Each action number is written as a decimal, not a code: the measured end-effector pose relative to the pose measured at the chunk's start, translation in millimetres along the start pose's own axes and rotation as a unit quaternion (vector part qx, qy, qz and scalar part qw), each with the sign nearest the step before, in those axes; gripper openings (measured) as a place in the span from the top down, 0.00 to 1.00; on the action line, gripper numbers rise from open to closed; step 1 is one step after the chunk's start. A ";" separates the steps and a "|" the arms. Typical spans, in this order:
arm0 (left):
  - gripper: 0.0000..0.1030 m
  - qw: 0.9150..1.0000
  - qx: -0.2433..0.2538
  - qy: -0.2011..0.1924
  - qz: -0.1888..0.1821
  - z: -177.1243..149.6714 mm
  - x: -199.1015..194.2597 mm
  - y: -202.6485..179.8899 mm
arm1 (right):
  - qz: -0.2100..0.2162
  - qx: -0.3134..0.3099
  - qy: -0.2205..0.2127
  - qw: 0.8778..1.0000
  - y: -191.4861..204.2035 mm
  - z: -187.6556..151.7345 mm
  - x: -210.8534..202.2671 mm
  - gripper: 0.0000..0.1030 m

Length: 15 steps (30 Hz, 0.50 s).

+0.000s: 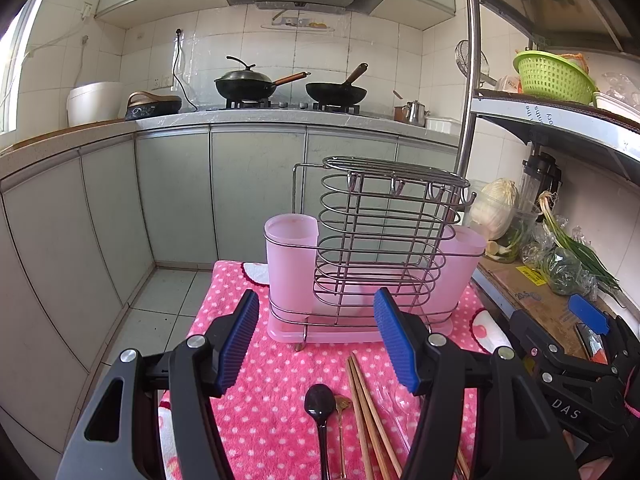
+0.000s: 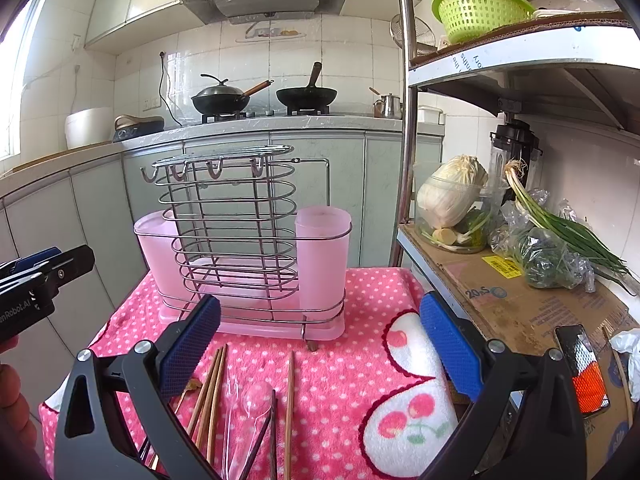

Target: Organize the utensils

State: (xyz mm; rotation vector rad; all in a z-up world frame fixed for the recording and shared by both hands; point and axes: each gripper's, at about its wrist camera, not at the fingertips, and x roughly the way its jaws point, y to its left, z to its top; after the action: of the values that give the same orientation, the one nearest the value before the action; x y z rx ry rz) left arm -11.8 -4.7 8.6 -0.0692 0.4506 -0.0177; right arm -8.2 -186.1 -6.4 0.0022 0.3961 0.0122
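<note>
While both hand-held grippers (image 1: 316, 336) (image 2: 320, 344) gape empty, only left view shows black spoon (image 1: 320, 400).

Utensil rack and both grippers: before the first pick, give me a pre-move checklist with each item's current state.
1. Left gripper open, holding nothing: ok.
2. Right gripper open, holding nothing: ok.
3. Utensil rack upright on the pink towel: ok.
4. Pink cups free to receive utensils: cannot tell, insides hidden.
5. Chopsticks and black spoon lie on the towel within view: ok.
6. Clear spoon separate from the chopsticks: not ok, they overlap.
</note>
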 end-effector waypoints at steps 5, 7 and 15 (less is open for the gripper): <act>0.42 1.000 0.002 0.001 -0.001 -0.8 -0.3 0.0 | 0.000 0.000 0.000 1.000 -0.5 -0.2 -0.3 0.03; 0.42 1.000 0.002 0.004 -0.002 -1.4 0.4 -0.2 | 0.000 0.000 0.000 1.000 -1.1 -0.6 -0.7 0.03; 0.42 1.000 0.001 0.027 -0.013 -2.6 8.1 3.5 | 0.000 -0.004 0.011 1.000 -6.6 1.4 0.4 0.03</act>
State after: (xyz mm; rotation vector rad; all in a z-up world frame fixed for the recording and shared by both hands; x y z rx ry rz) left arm -5.7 -1.6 2.5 -0.0725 0.5040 -0.0463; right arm -7.2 -192.8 -5.4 -0.0049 0.4190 0.0138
